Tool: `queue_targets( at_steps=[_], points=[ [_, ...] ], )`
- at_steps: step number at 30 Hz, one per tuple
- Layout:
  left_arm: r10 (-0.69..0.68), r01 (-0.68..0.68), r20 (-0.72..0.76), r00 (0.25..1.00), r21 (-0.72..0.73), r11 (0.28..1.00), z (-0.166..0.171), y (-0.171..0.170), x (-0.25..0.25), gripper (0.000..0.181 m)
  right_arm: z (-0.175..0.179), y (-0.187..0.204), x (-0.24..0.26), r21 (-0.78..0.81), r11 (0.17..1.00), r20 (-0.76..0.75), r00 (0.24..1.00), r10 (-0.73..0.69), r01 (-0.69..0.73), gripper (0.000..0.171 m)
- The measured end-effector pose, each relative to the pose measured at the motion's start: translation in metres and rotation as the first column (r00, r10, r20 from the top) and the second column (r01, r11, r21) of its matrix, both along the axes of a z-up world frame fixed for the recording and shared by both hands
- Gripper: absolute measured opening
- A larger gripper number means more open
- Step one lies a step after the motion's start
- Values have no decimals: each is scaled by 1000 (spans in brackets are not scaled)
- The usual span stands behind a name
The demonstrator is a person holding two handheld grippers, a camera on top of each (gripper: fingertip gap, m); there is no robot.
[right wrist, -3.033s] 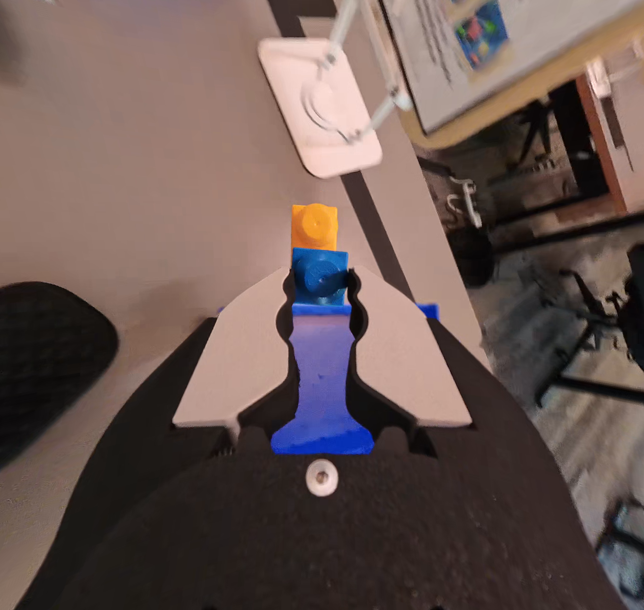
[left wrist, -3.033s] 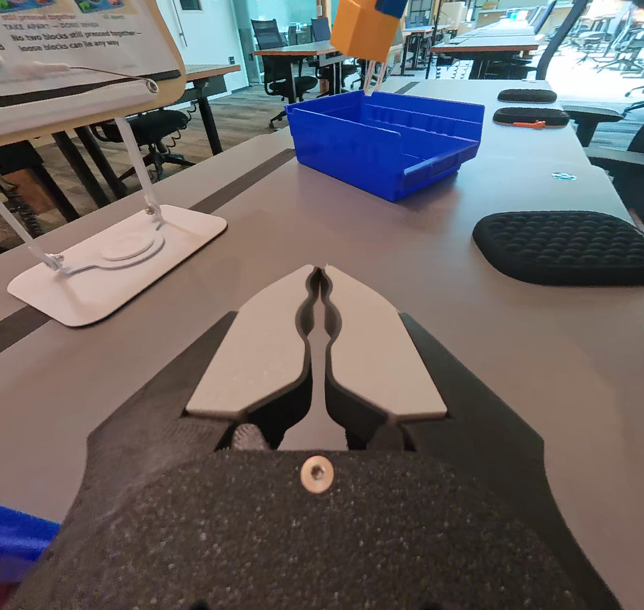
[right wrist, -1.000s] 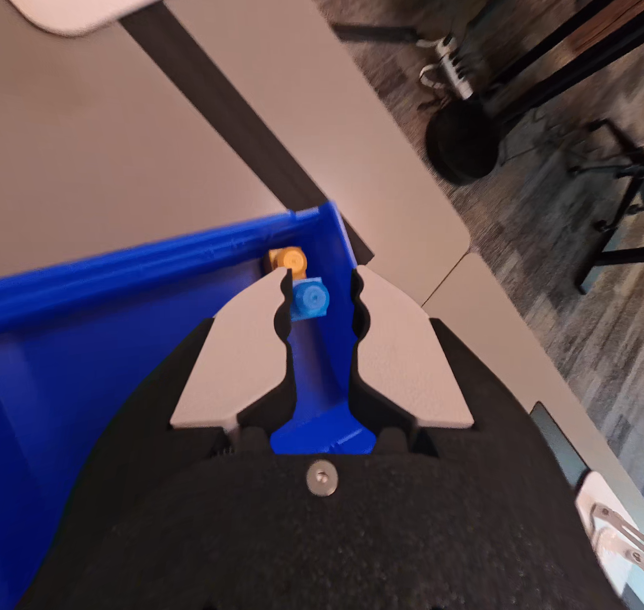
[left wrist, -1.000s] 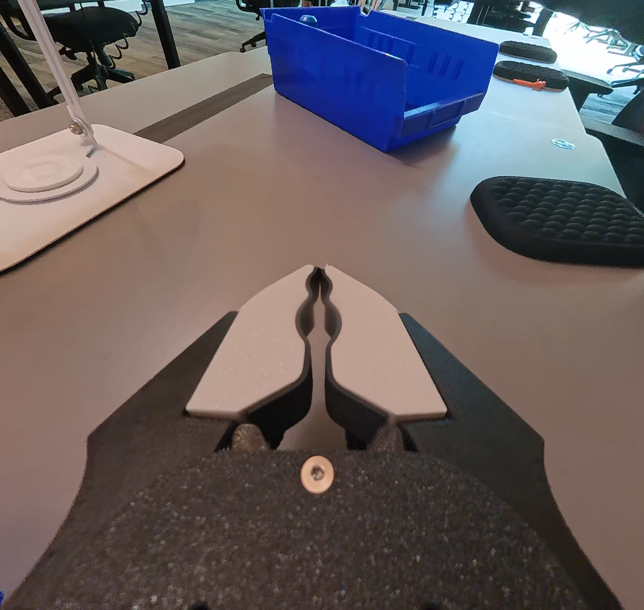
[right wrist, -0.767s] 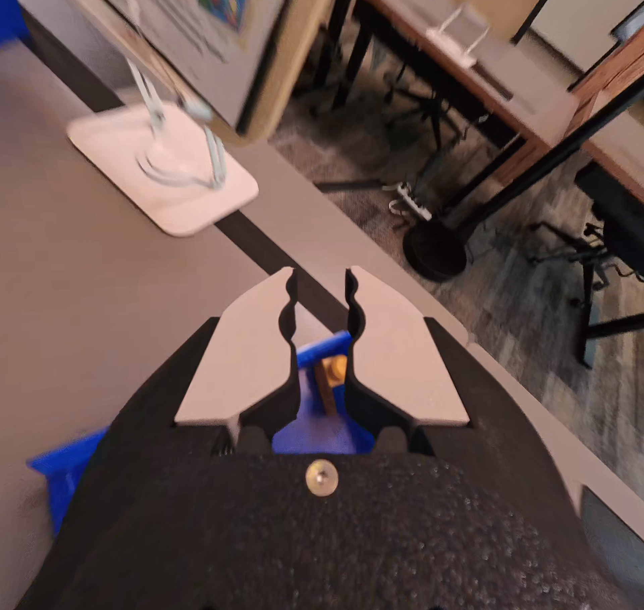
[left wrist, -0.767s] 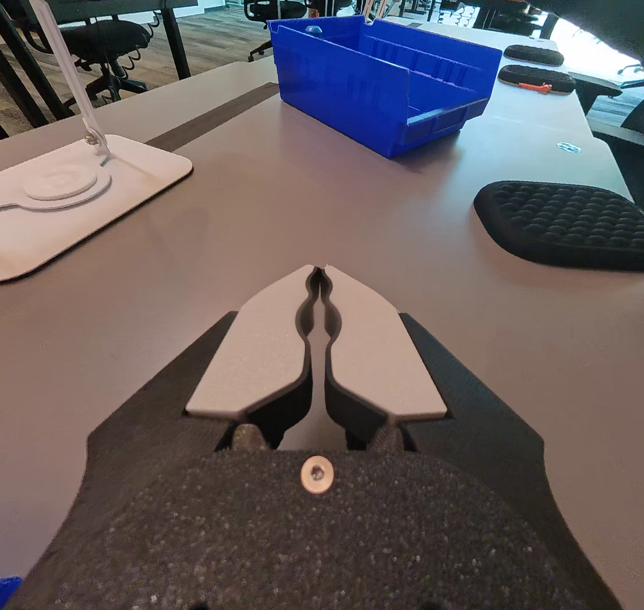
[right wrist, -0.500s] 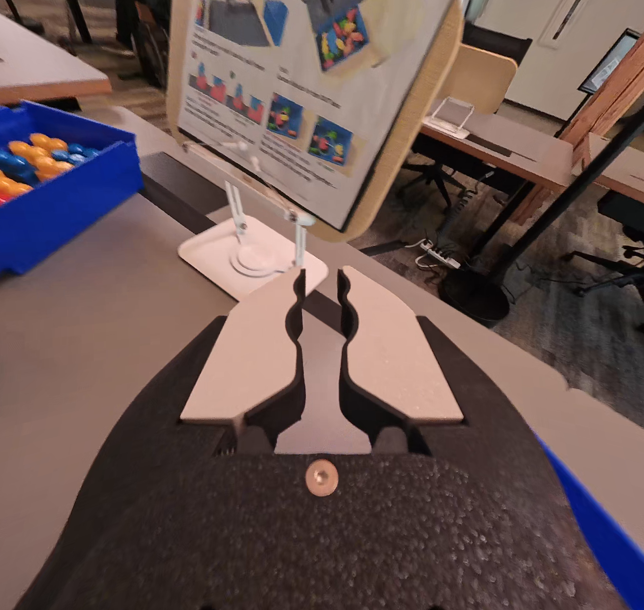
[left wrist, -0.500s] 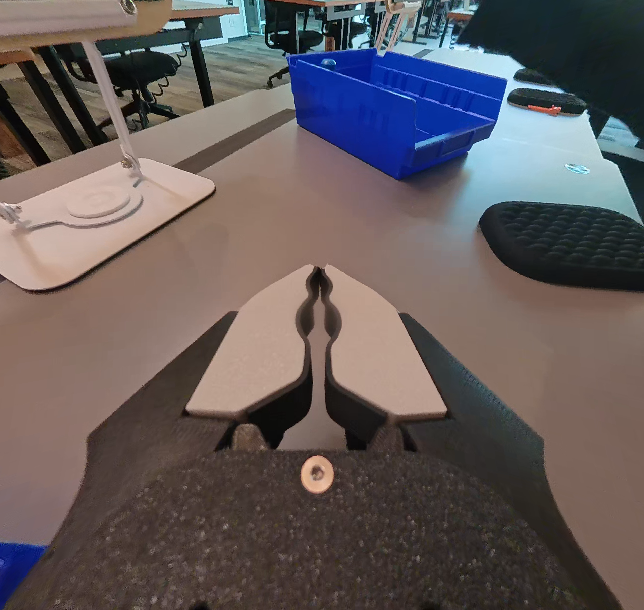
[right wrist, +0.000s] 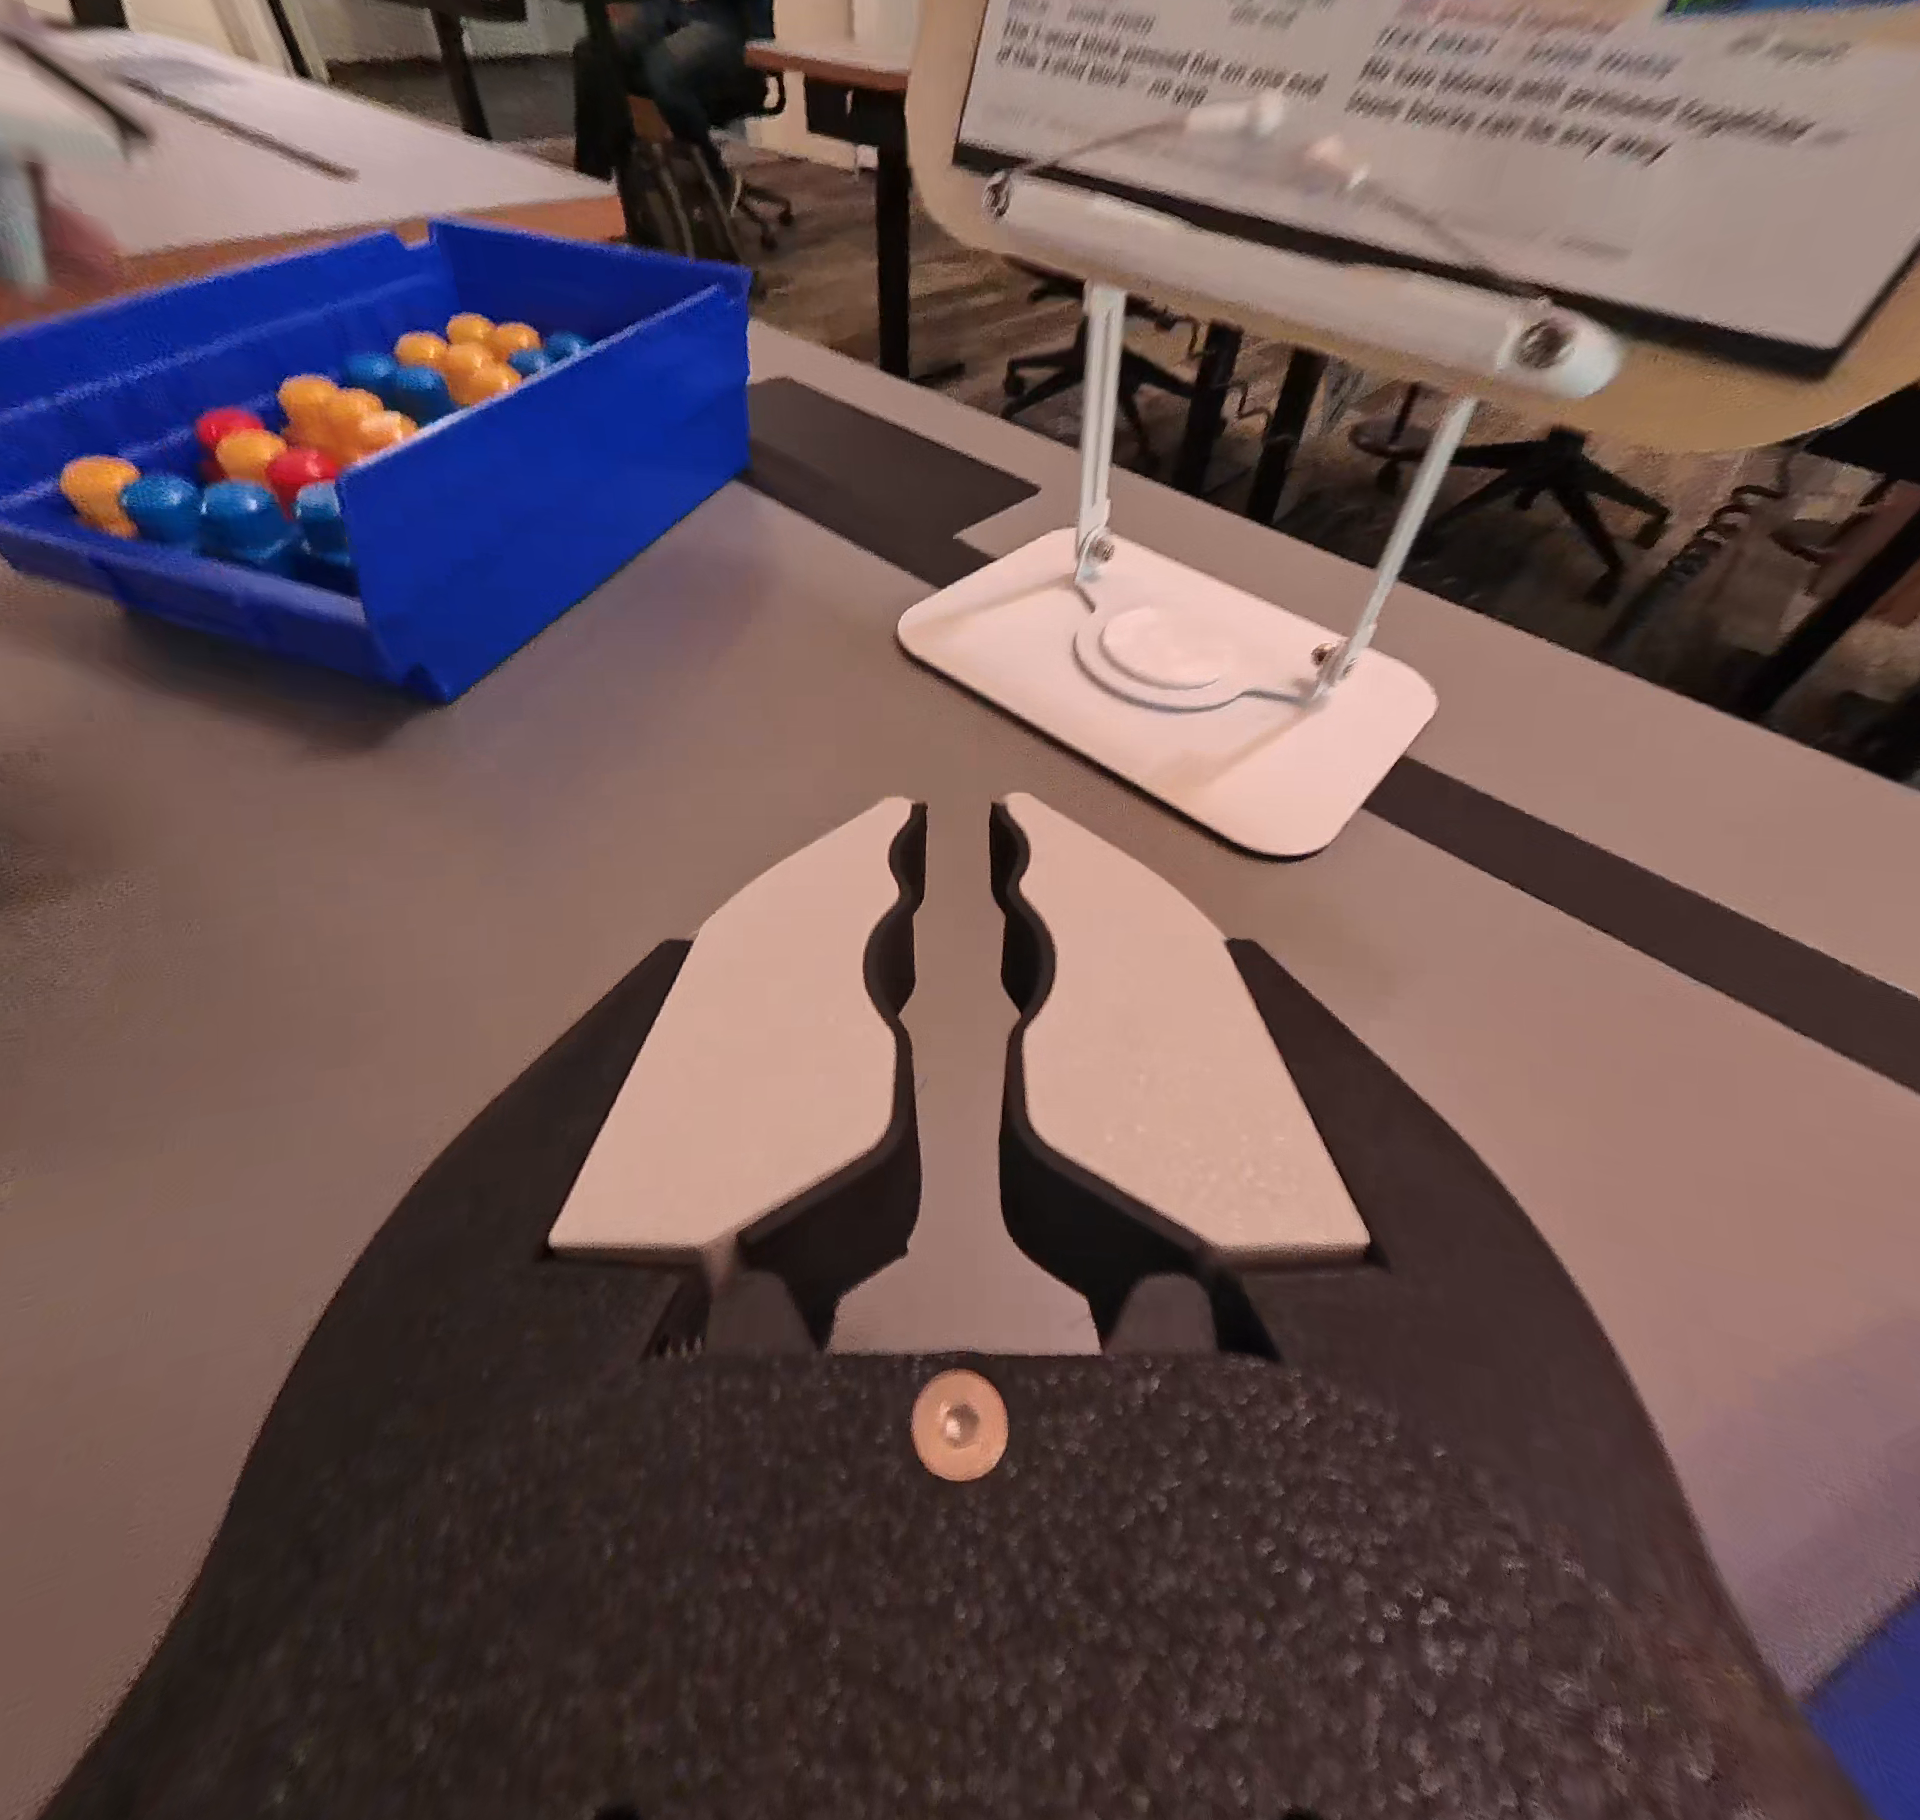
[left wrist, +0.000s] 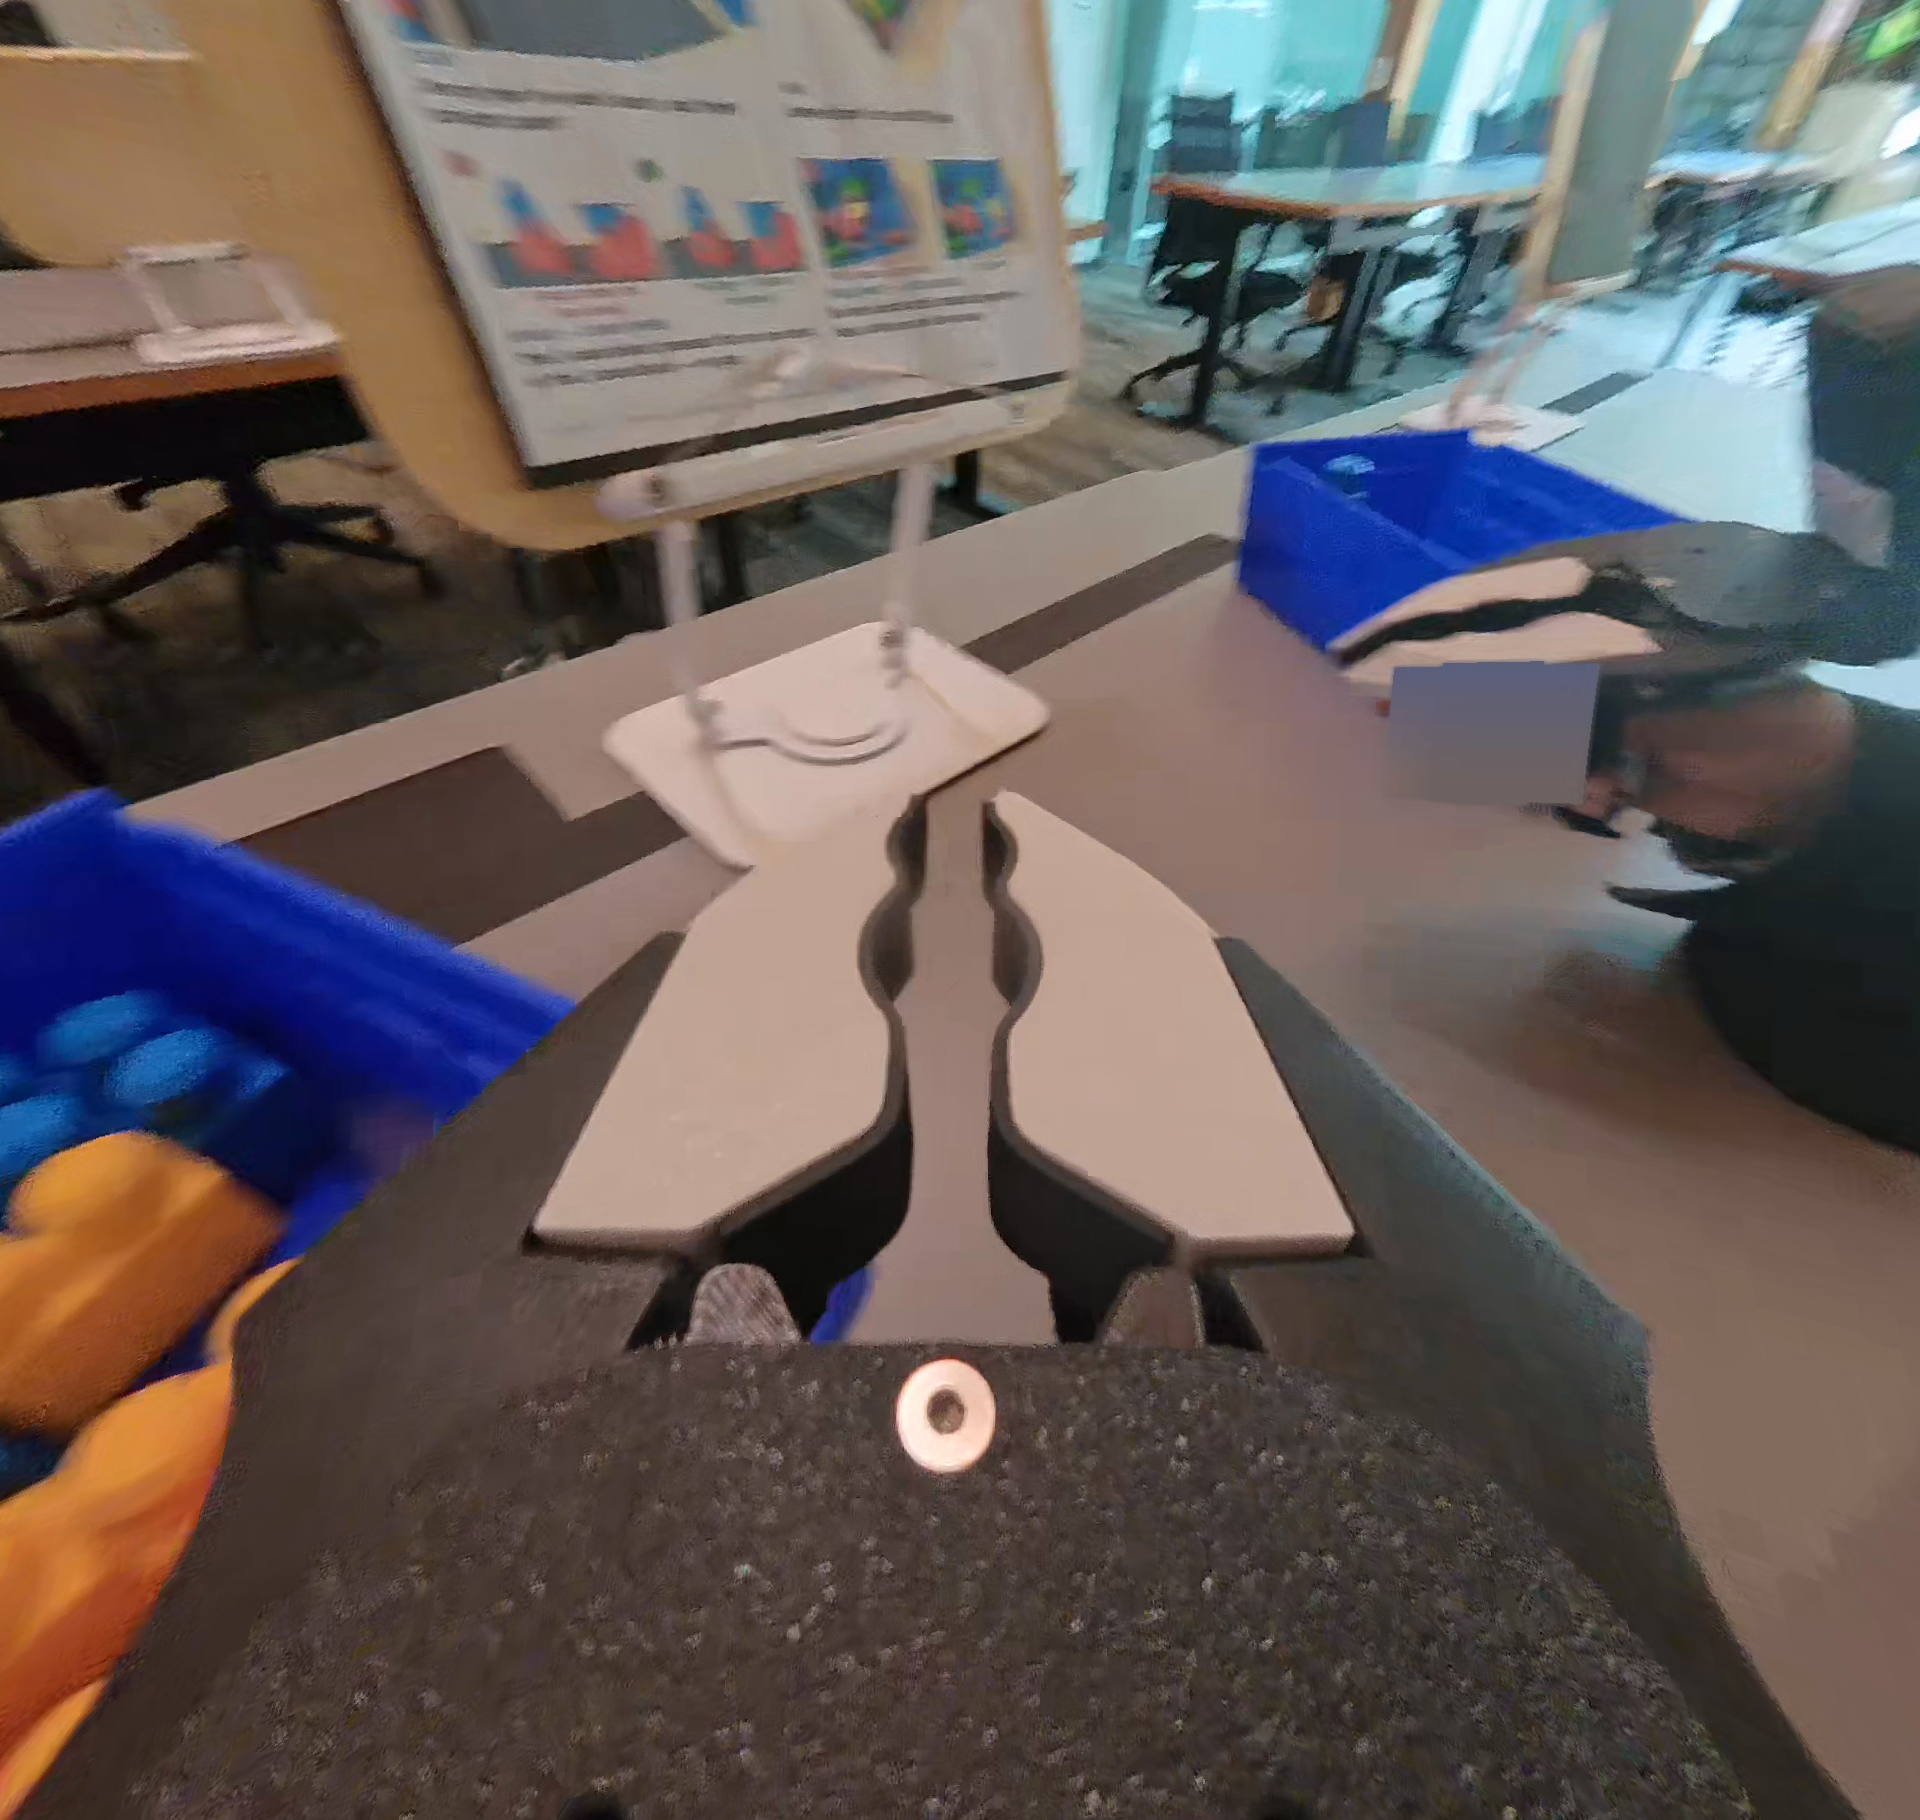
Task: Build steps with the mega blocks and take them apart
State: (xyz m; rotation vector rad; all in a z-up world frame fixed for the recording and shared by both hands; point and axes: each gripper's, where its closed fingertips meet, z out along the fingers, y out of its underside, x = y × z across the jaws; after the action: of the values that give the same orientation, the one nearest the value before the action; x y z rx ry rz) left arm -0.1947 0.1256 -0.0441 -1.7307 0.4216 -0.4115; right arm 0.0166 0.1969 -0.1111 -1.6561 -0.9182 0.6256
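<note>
Both my left tongs (left wrist: 943,814) and right tongs (right wrist: 954,814) are empty, parted only a narrow gap. The blocks (right wrist: 312,430) sit in the blue bin (right wrist: 540,523) at far left on the surface (right wrist: 416,887). I judge the next step is fetching one: open wider, reach in.

Speckled black tongs (left wrist: 945,814) (right wrist: 956,809) with 2 pale grey wavy-edged fingers (left wrist: 748,1043) and 1 silver screw (left wrist: 945,1414)

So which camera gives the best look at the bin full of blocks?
The right wrist view: the whole blue bin sits sharp on the table, with orange, blue and red blocks countable inside. The left wrist view shows only a blurred corner of the bin, with a few blue and orange blocks up close.
</note>
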Motion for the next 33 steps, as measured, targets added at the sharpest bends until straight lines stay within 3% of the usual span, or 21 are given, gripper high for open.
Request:
queue_targets(
  at_steps=[5, 10, 14, 16, 22, 33],
  points=[
    [129, -162, -233, 964, -130, 978, -6, 37, -92, 16, -5, -3, -4, -4, 999, -3, 999, 47, -47, 11],
    [-20, -153, -418, 908, -376, 914, -48, 64, -143, 21, -8, -11, -6, 14, 996, 8, 996, 92, -92, 10],
    [-127, -239, -582, 803, -511, 825, -87, 73, -189, 30, -12, -16, -10, 35, 991, 43, 991, 126, -128, 10],
    [-184, -263, -597, 781, -582, 770, -103, 73, -204, 31, -14, -18, -12, 36, 989, 53, 988, 143, -145, 10],
    [-298, -291, -626, 721, -663, 690, -126, 77, -224, 34, -20, -22, -14, 37, 984, 86, 982, 170, -174, 10],
    [-389, -310, -648, 655, -699, 644, -147, 80, -233, 30, -28, -23, -16, 1, 981, 94, 977, 192, -193, 10]
  ],
)
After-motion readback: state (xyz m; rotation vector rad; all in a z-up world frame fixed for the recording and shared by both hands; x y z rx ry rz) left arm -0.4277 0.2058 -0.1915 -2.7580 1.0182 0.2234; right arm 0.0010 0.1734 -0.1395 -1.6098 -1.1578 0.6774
